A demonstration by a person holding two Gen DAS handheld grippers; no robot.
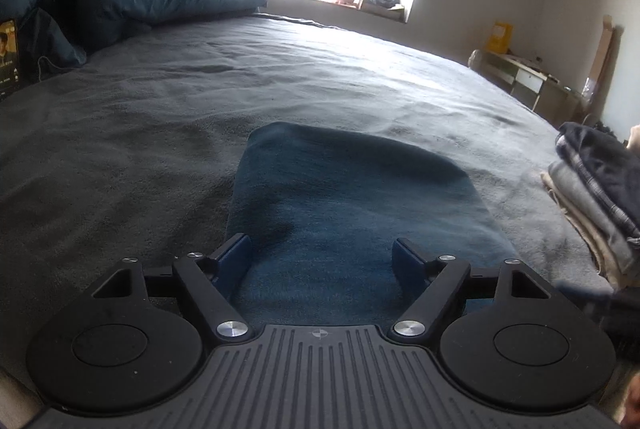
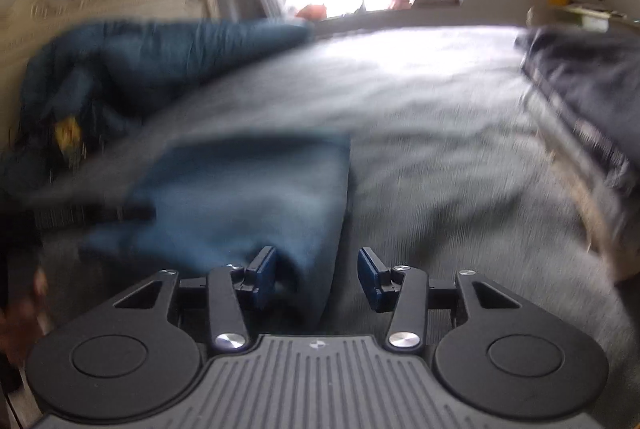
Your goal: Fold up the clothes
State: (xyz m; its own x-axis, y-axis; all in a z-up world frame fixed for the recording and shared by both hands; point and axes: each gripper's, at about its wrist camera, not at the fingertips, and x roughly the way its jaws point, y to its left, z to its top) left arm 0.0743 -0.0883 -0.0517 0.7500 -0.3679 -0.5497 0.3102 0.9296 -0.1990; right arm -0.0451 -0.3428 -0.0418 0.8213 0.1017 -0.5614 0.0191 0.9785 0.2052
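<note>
Both grippers hang released over one folded teal garment (image 1: 352,197) on the bed (image 1: 160,117): left gripper (image 1: 322,255) straddling its near end, right gripper (image 2: 316,271) astride its 3 o'clock edge.

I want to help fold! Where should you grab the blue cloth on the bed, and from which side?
Probably by its near edge, one corner for each hand, coming in low from this side. The blue cloth lies flat on the bed with that edge closest. The left gripper already straddles it, and the right gripper has the right-hand corner between its fingers.
</note>
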